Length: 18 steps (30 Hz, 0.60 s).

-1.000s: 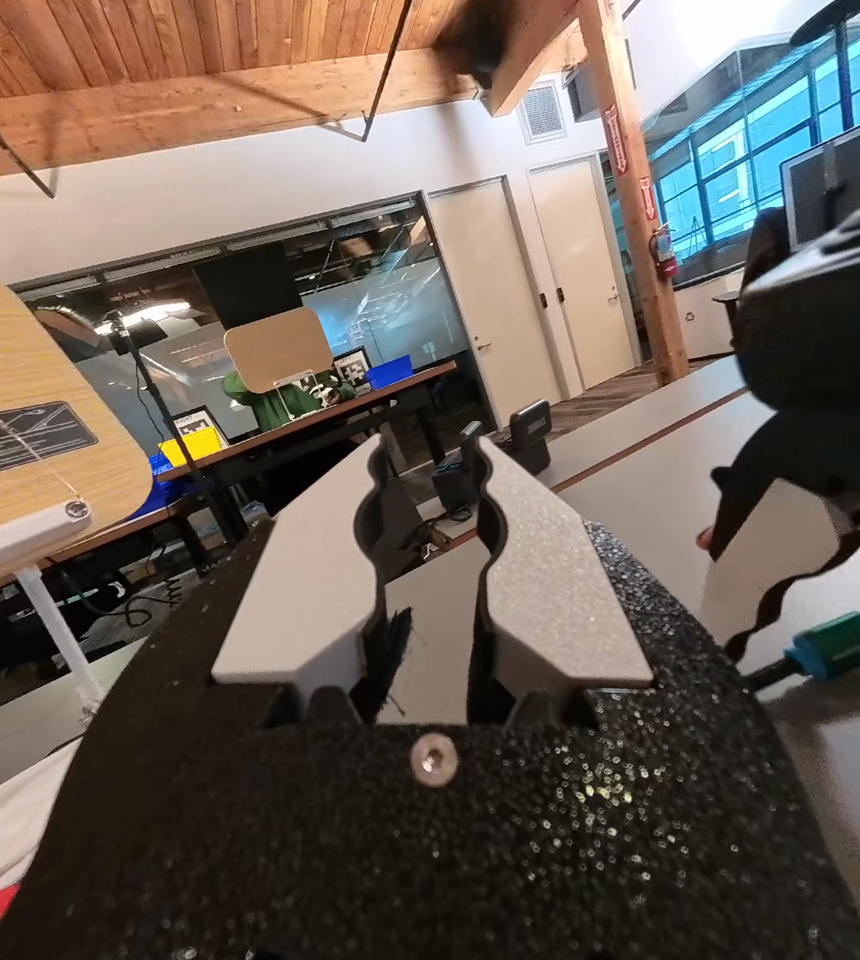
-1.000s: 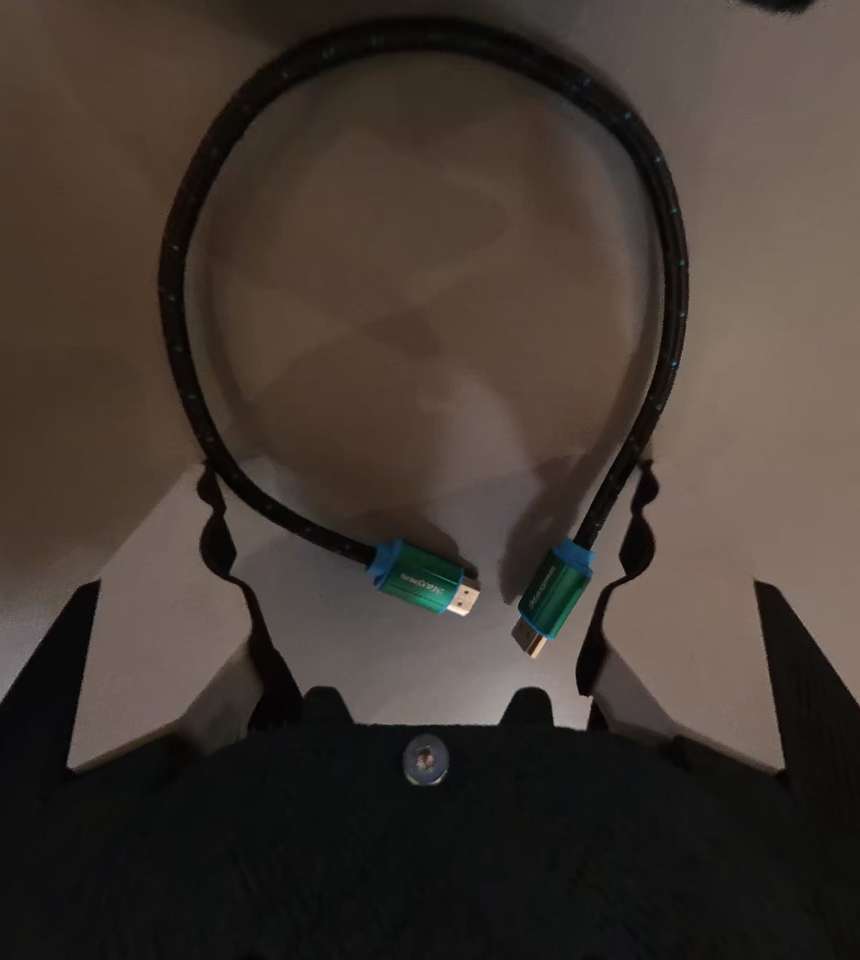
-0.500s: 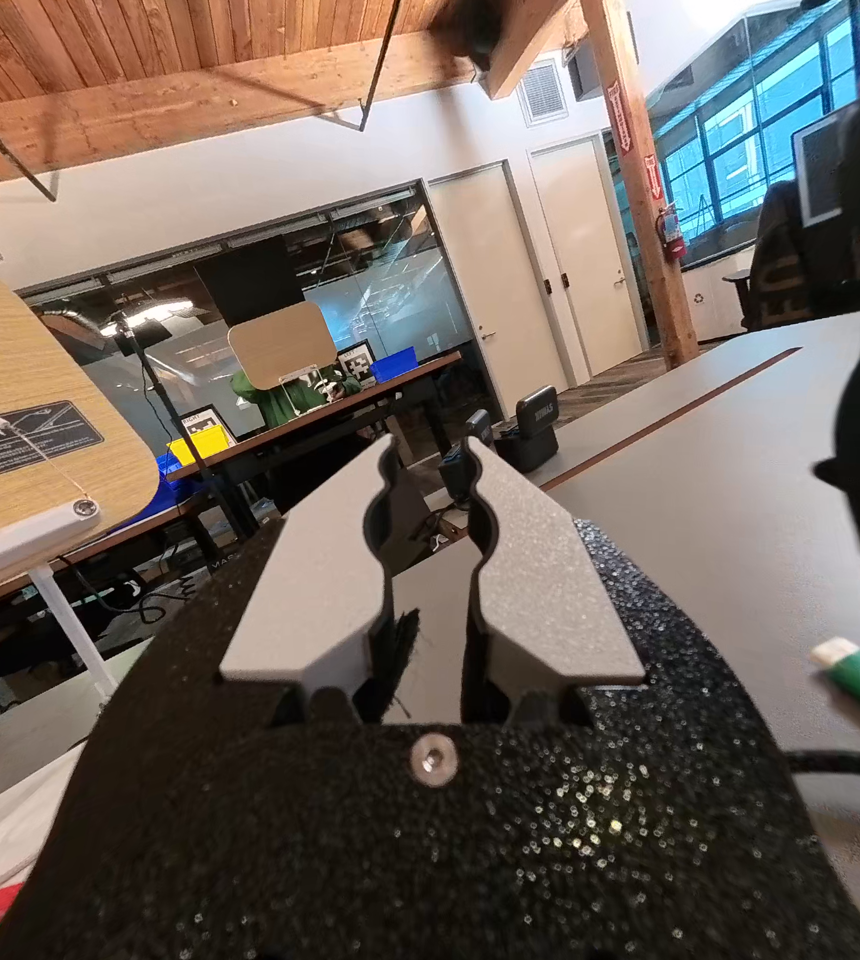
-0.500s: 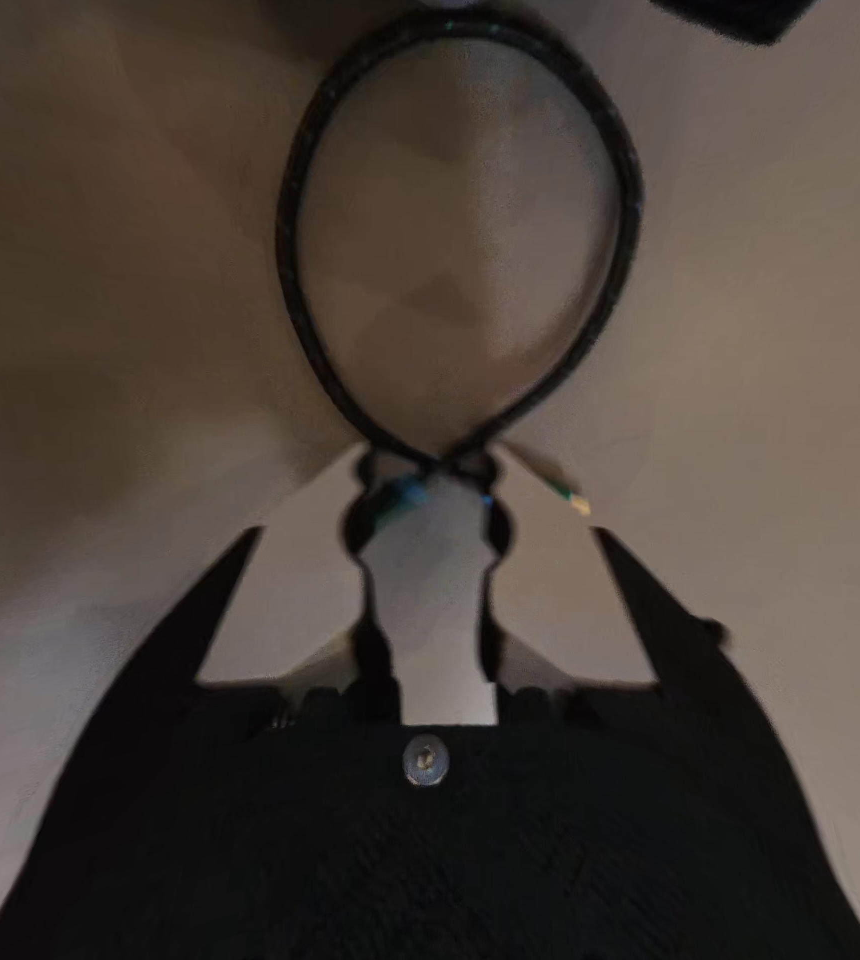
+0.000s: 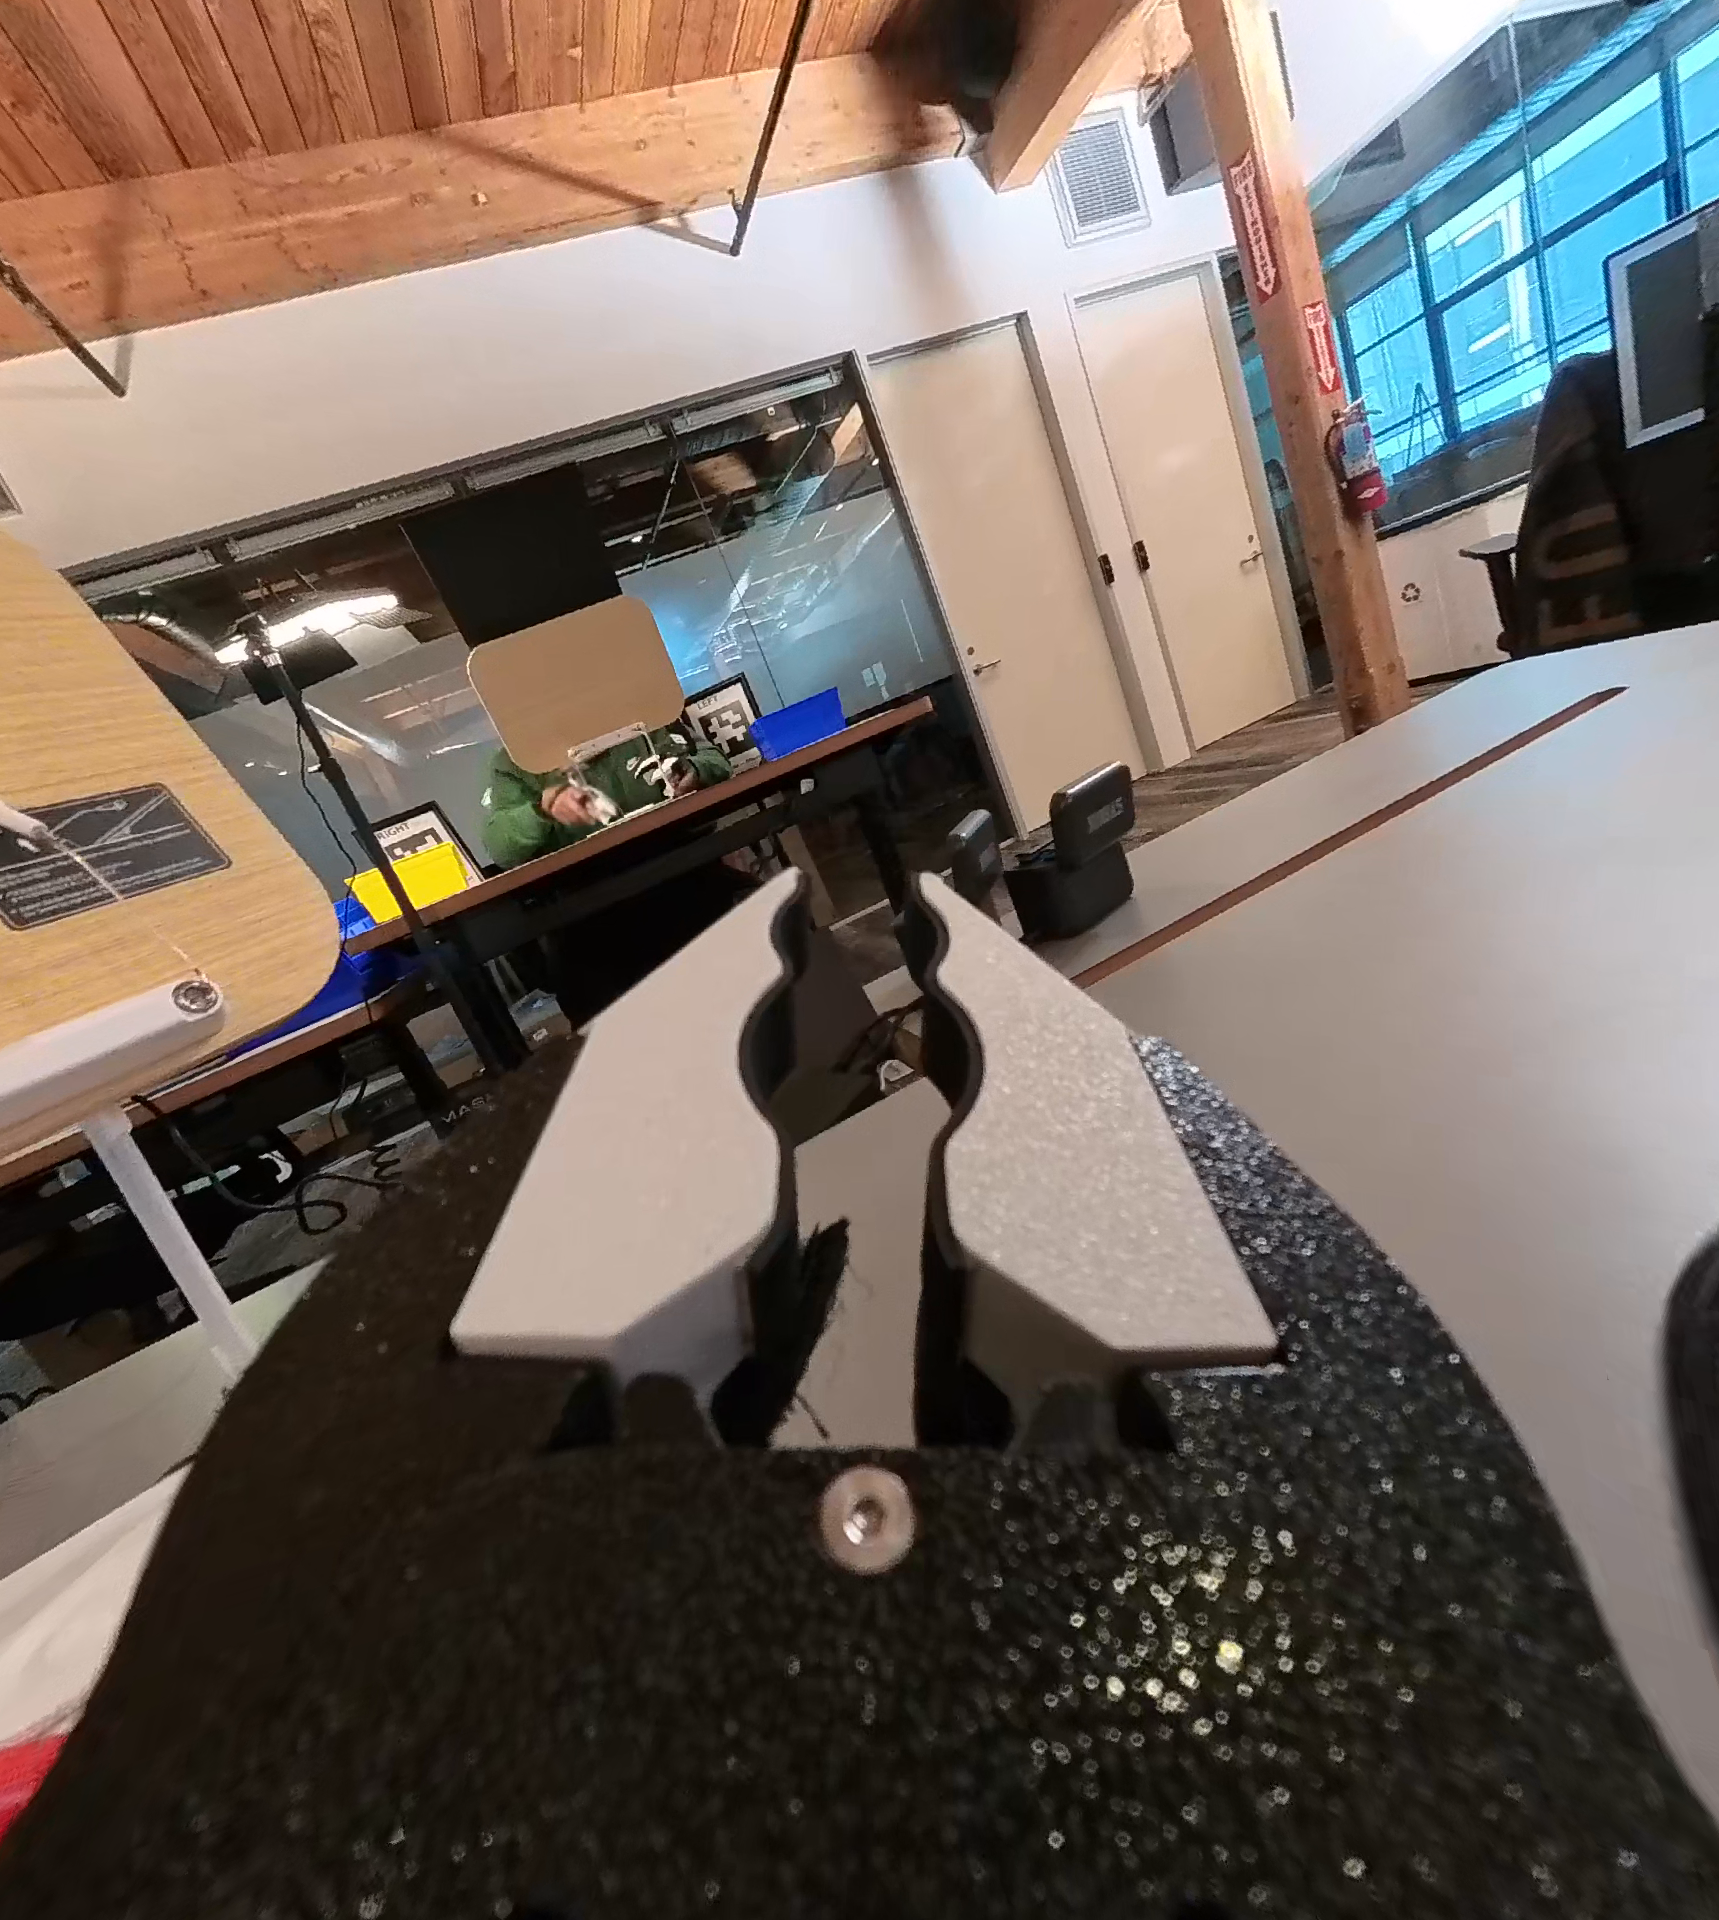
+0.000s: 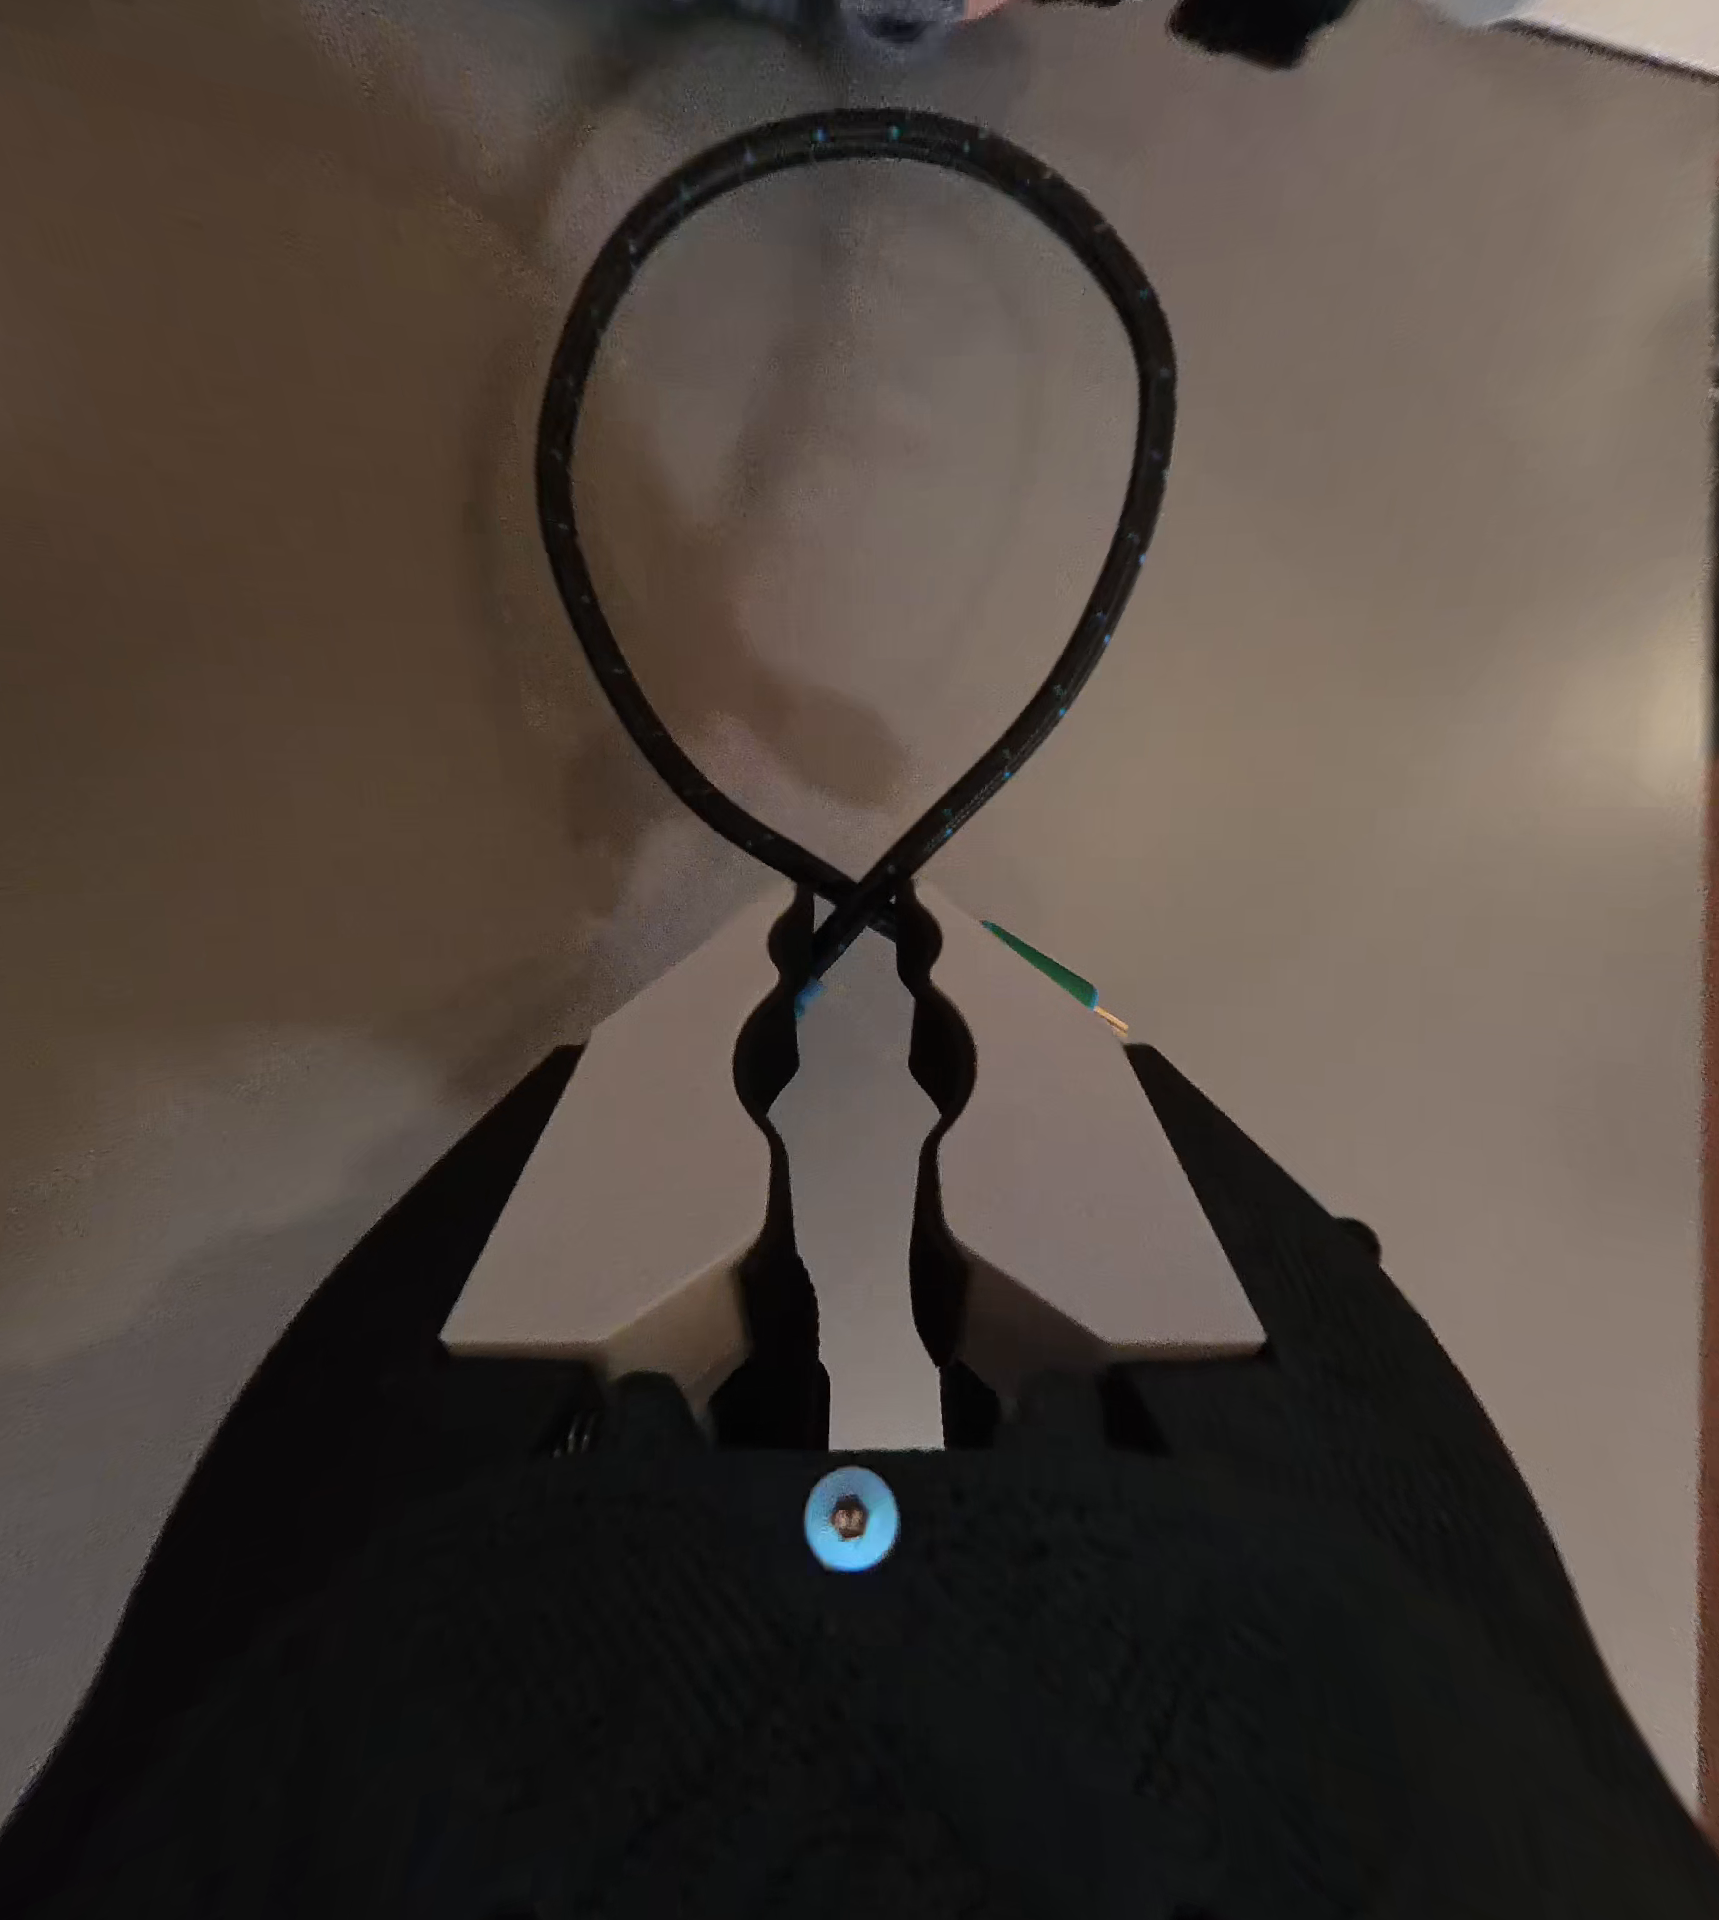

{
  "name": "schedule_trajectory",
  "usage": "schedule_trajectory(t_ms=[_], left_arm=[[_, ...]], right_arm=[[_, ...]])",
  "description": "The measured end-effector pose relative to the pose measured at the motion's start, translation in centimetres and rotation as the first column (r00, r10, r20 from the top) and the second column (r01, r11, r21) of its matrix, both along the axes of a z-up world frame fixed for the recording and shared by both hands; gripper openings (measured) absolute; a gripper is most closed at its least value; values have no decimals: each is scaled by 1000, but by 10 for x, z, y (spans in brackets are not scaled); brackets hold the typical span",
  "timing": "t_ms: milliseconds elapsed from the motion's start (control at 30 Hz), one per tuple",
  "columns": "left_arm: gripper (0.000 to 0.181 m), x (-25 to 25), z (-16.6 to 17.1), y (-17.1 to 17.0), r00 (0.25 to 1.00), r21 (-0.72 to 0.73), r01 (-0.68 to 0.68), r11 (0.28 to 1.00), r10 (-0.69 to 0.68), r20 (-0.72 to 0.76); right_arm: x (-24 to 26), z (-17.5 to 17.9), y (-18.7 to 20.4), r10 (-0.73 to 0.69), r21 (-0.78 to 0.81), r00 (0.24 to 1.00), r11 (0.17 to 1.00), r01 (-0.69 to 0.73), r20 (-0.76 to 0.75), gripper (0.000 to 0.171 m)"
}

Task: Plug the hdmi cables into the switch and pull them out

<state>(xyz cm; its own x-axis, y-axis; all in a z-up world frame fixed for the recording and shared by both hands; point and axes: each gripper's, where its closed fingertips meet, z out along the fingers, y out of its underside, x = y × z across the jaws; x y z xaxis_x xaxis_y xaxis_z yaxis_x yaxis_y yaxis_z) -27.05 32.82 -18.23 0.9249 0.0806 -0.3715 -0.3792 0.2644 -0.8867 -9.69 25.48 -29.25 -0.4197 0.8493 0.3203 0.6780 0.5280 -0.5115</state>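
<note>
The black braided HDMI cable [image 6: 564, 499] is seen in the right wrist view as a loop over the grey worktop [image 6: 1354, 520], its two ends crossed at the tips of the right gripper [image 6: 850, 920]. The crossing is pinched between the nearly closed grey fingers [image 6: 647, 1164]. A green plug [image 6: 1047, 971] with a gold tip is seen just right of the right finger, and a blue collar shows between the fingers near the left one. In the left wrist view, a curve of the black cable [image 5: 1707, 1351] is seen at the right edge on the worktop [image 5: 1457, 987]. The left gripper [image 5: 855, 899] is held narrowly parted, with nothing between its fingers [image 5: 1063, 1132]. Far off, a seated person in green [image 5: 564, 805] is seen at another table.
</note>
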Motion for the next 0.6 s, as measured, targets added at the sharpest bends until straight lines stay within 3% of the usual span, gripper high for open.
schedule_trajectory(t_ms=[133,233,367,467,533,600], left_arm=[[13,6,-4,1,1000,-15,15,1000,-15,-19],[12,15,-9,3,997,-34,25,999,-28,-70],[11,29,-14,4,986,-49,38,998,-45,-159],[11,36,-18,6,979,-63,46,997,-57,-197],[11,40,-19,7,975,-70,50,996,-64,-212],[11,42,-21,7,972,-74,54,996,-69,-224]], right_arm=[[54,45,4,-96,44,988,994,102,-118,14],[113,93,17,-178,172,973,964,202,-148,14],[217,165,53,-380,359,910,836,415,-165,14],[313,202,83,-591,496,801,669,553,-95,14],[378,214,98,-731,587,682,555,590,6,14],[430,211,104,-824,631,551,499,594,133,14]])
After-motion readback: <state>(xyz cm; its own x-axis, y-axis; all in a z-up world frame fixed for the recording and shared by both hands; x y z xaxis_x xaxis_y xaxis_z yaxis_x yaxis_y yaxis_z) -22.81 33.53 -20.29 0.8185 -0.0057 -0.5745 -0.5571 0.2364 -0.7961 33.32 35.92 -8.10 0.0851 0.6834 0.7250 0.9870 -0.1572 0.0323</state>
